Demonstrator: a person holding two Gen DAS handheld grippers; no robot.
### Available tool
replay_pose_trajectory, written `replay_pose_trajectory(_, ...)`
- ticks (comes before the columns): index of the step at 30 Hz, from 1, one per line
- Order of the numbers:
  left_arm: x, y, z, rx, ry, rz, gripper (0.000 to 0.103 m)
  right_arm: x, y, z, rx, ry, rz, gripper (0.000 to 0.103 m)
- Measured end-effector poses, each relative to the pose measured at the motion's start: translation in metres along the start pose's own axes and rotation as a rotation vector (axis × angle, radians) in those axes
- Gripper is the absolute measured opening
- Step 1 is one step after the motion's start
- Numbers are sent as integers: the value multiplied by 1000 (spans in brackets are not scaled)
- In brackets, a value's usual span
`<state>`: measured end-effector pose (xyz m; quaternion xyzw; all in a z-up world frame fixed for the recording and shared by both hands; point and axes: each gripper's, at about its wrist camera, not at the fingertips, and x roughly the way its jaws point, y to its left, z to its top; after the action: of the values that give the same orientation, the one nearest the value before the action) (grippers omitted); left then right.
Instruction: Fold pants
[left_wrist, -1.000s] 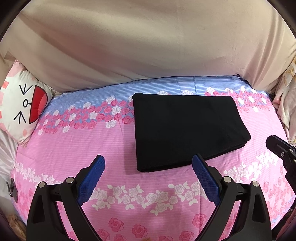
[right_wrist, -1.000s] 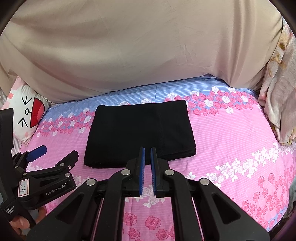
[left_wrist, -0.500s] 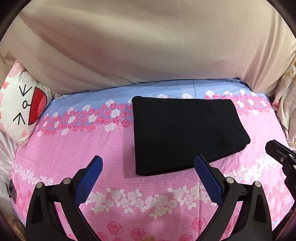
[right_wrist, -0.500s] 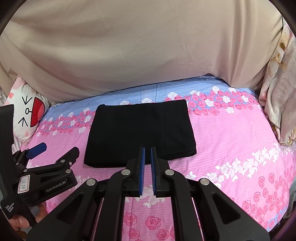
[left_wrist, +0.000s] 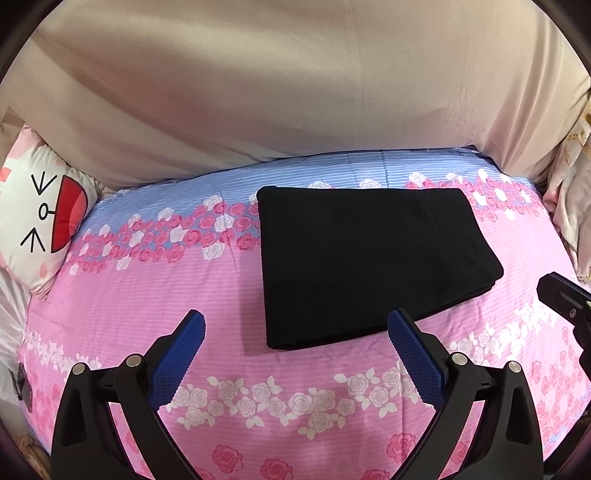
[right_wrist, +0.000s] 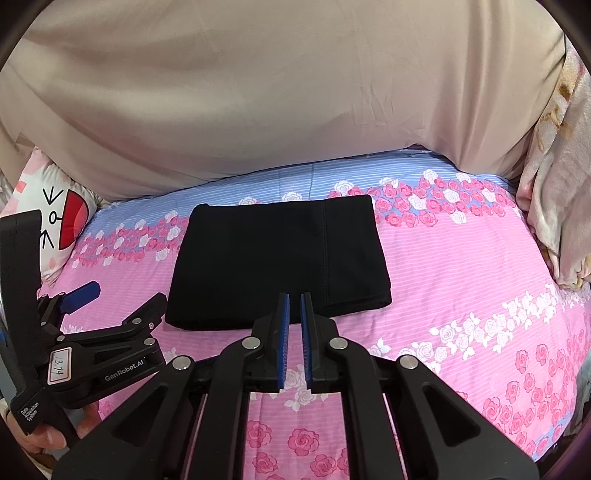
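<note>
The black pants (left_wrist: 365, 258) lie folded into a flat rectangle on the pink floral bedsheet (left_wrist: 147, 295); they also show in the right wrist view (right_wrist: 280, 258). My left gripper (left_wrist: 295, 325) is open and empty, held above the sheet just short of the pants' near edge. It also shows at the left of the right wrist view (right_wrist: 114, 299). My right gripper (right_wrist: 294, 299) is nearly closed with a thin gap between its blue pads, holding nothing, just short of the pants' near edge. Part of it shows at the right edge of the left wrist view (left_wrist: 565, 299).
A beige fabric backdrop (left_wrist: 295, 92) rises behind the bed. A white cat-face pillow (left_wrist: 40, 218) lies at the left. A pale floral blanket (right_wrist: 557, 206) hangs at the right. The person's hand (right_wrist: 44, 435) holds the left gripper.
Both grippers have drawn back slightly from the pants. The pants lie still. The jaws have not changed.
</note>
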<state>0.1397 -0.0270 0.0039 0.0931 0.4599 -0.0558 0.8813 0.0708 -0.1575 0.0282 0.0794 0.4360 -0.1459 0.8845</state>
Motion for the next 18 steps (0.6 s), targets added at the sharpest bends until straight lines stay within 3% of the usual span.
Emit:
replay_pose_trajectory(12, -3, 2, -1, -2, -37, 25, 98, 0, -1, 0, -1, 0, 2, 7)
replay_pose_trajectory(18, -5, 2, 2, 2, -37, -1, 98, 1, -1, 0, 0, 0, 1, 7)
